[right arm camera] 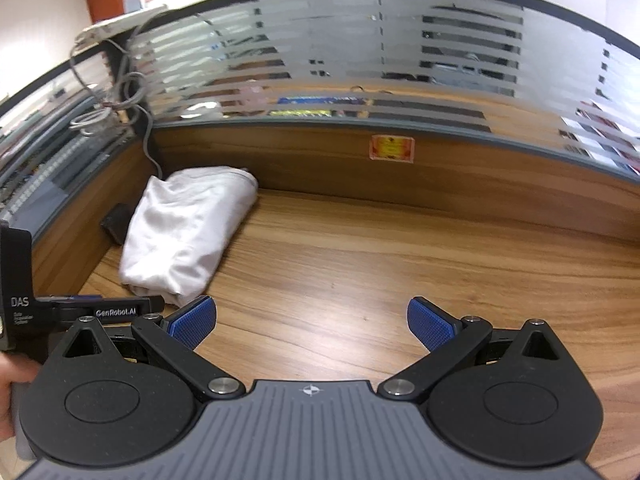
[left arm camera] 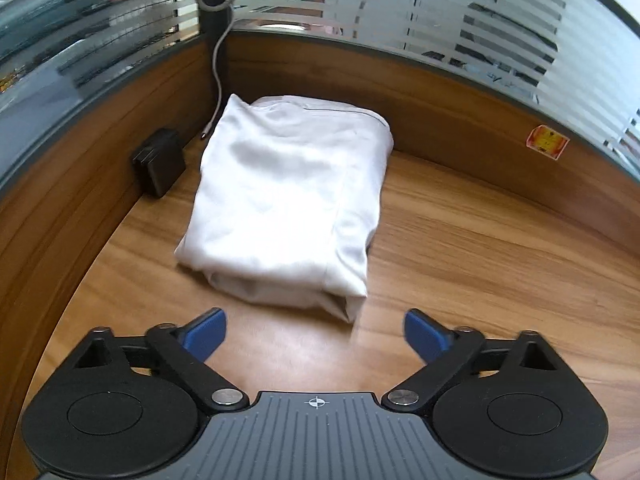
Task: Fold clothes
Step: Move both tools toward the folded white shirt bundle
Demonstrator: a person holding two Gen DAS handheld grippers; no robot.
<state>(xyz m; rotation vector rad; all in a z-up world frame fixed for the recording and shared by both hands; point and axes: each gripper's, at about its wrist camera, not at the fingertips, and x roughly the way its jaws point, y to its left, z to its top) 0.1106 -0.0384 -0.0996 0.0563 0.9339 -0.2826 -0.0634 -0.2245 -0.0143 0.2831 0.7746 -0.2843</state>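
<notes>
Lying just ahead of the left tool, ahead and to the left of the right tool: white garment, folded into a compact bundle on the wooden surface. Both tools gaping wide, gripping nothing. Folding appearing essentially complete; perhaps only tidying remaining.

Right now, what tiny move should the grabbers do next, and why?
Probably none on the folded white cloth bundle: it already lies in a neat packet on the wooden desk. Both the left gripper and right gripper are open, holding nothing, so easing back seems right.
</notes>
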